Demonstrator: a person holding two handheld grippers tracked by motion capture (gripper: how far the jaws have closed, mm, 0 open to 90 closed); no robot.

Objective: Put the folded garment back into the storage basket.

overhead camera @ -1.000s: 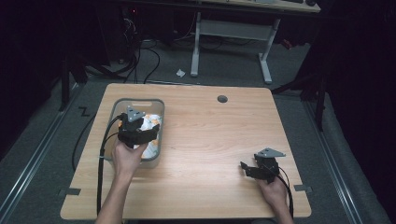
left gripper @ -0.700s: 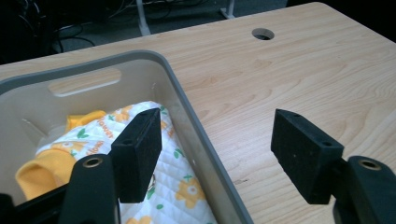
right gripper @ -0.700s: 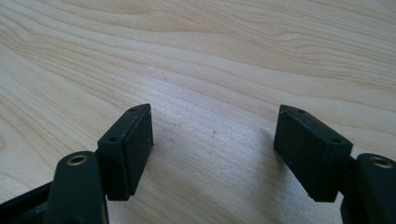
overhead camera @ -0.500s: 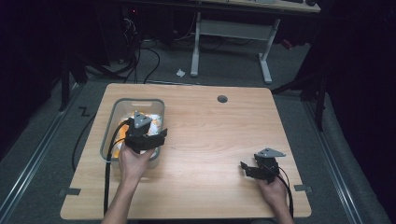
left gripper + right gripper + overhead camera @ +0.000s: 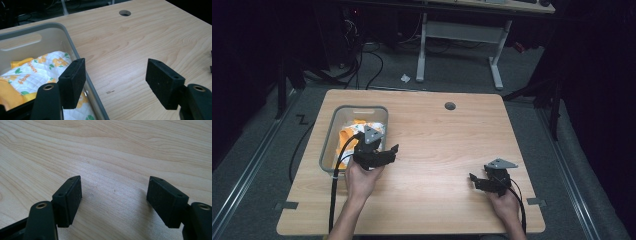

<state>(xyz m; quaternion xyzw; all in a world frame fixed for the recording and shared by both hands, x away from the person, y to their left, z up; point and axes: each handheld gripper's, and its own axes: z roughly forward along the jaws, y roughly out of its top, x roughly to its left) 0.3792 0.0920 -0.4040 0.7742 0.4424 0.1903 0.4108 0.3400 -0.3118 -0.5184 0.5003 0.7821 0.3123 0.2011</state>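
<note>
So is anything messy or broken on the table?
Nothing stands out. The orange and white quilted cloth lies crumpled but inside the grey plastic bin, nothing has spilled on the wooden table, and both tools, left and right, are open and empty.

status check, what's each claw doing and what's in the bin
Left claw open, empty, at the grey bin's right rim. Right claw open, empty, low over bare wooden table. Orange-and-white printed quilted cloth lies in bin. Nothing in the way.
</note>
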